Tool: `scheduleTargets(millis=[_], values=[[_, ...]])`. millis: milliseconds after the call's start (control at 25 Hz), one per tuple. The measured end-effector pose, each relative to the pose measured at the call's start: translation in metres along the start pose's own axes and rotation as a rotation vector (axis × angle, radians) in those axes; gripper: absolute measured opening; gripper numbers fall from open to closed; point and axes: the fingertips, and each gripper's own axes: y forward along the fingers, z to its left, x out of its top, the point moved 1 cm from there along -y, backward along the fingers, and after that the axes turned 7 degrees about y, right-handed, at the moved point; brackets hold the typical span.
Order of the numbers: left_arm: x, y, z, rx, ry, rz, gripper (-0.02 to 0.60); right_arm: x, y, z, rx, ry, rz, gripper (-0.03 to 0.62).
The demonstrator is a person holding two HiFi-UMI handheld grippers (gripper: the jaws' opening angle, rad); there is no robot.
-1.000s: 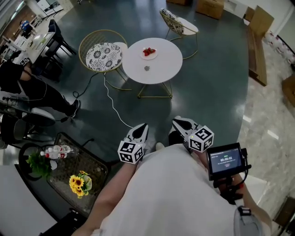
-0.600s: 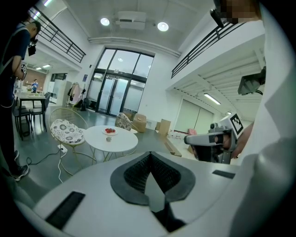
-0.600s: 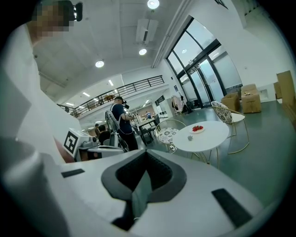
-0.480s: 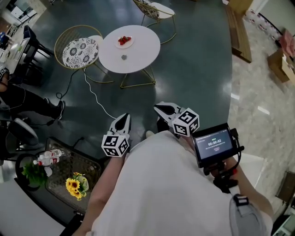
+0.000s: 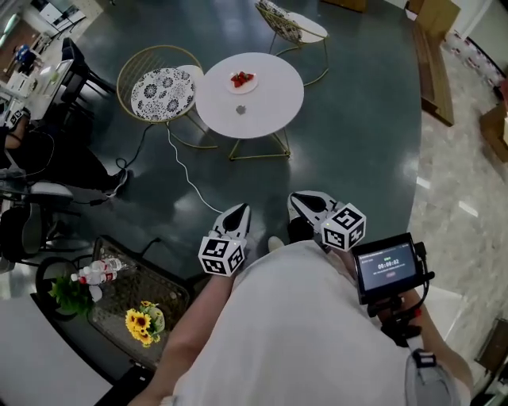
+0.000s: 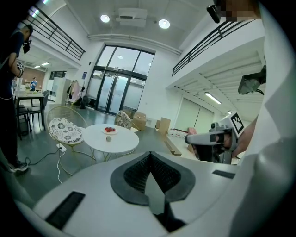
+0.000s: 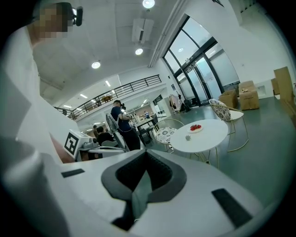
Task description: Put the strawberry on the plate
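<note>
While standing on dark grey-green floor (image 5: 357, 143), well apart from round white table on gold wire legs (image 5: 270, 107): holding white two-jaw left gripper (image 5: 237, 214) low in front of body, clenched on nothing, pads meeting flat in left gripper view. Holding white two-jaw right gripper (image 5: 302, 201) just beside it, likewise clenched and empty. Pointing both toward table.

Showing, on table, red strawberries (image 5: 242, 78) on small white plate (image 5: 233, 85) near far side, plus small grey item (image 5: 240, 110), too small to identify, apart from plate toward middle.

Showing gold wire chair with black-and-white patterned cushion (image 5: 163, 89) just beside table's left edge, second similar chair (image 5: 290, 22) beyond table, and white cable (image 5: 186, 181) across floor below first chair.

Carrying small lit screen on black mount (image 5: 387, 268) by right hand.

Also showing, at lower left, dark glass-topped side table (image 5: 159, 285) bearing yellow sunflowers (image 5: 139, 319) and clear plastic bottles (image 5: 97, 268).
</note>
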Motion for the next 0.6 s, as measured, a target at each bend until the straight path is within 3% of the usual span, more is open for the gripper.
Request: scheduleTargets(millis=[160,600], values=[[0.005,-0.002,0.0,0.001,-0.002,-0.005,0.006,0.002,0.002,0.001,-0.001,0.003,0.003,0.006],[0.004,0.04,0.045,0.036,-0.037,0.046,0.006,0.011,0.045,-0.051,0.013,0.059,0.041,0.006]])
